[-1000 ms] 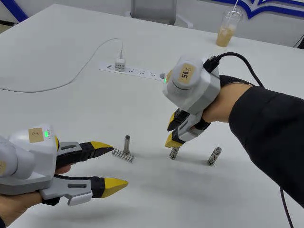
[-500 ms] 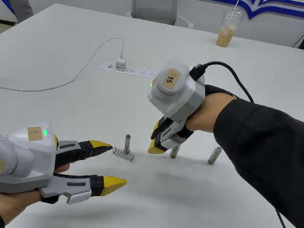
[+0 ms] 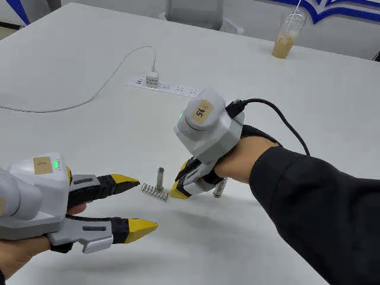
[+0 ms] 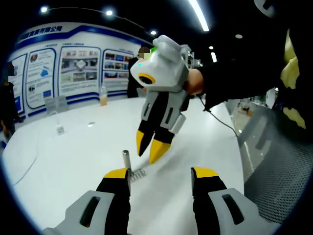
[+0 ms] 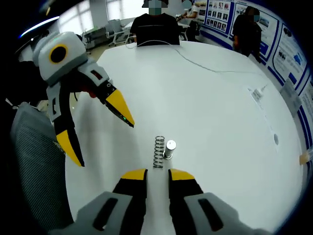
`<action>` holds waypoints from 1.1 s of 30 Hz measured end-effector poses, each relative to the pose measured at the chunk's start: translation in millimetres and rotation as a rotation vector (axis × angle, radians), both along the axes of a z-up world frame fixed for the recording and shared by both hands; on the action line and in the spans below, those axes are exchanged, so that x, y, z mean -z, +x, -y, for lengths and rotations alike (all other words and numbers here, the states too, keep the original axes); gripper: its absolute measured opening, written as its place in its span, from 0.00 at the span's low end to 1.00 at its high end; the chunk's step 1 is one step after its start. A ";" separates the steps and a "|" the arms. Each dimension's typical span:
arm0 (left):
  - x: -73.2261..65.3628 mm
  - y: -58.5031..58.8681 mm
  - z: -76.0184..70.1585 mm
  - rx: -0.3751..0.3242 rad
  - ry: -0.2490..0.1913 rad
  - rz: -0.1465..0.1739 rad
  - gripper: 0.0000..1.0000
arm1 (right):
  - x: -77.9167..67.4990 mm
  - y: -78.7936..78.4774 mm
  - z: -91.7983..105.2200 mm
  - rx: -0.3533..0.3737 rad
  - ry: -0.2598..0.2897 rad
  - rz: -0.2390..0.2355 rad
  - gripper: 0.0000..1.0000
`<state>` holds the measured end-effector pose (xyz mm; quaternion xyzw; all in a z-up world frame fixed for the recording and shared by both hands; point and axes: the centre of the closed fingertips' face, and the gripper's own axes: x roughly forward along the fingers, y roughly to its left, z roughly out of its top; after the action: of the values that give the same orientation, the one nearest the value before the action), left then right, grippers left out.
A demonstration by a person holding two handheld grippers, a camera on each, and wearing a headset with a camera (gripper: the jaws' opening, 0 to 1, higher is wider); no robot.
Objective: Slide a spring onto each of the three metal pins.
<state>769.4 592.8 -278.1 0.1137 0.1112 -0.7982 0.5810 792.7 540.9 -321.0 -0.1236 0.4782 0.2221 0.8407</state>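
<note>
Head view: the left tongs sit at the lower left of the frame, held level over the white table. Their 2 yellow-tipped jaws are spread wide around bare air. The right tongs come down at the centre of the frame, tips aimed at the table just right of a loose spring. Their jaws are drawn close with a narrow gap between them, and they grip nothing.

The loose spring lies on its side at the foot of a bare metal pin, which stands upright just above it in the picture; whether the 2 touch cannot be told. A standing spring rises from the table right of the right tongs, partly hidden behind the hand holding them. Whether a pin is inside it cannot be made out.

Toward the top of the frame lies a power strip, with a white cable running off to the left edge. A drink cup stands at the upper right.

Right gripper view: the right tongs rise at bottom centre. The loose spring sits just above their gap, the bare metal pin is close on its right, and the spread left tongs are at the left.

Left gripper view: the left tongs open at the bottom. The right tongs hang at the centre, tips down. The bare metal pin is just to their left and the loose spring is below them.
</note>
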 end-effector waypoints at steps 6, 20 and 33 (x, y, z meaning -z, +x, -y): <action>0.7 -0.3 -0.2 0.001 0.002 -0.001 0.51 | 10.0 4.1 -5.9 0.031 0.012 0.012 0.18; 2.4 2.0 -1.3 -0.003 0.008 0.000 0.50 | 23.0 10.9 -2.6 0.090 0.031 0.019 0.16; 2.2 4.0 -1.3 -0.004 0.011 0.005 0.50 | 30.9 9.7 -3.1 0.080 0.020 0.008 0.12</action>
<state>773.4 594.1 -280.2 0.1187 0.1147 -0.7960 0.5824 802.4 544.0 -352.0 -0.0970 0.4770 0.1924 0.8521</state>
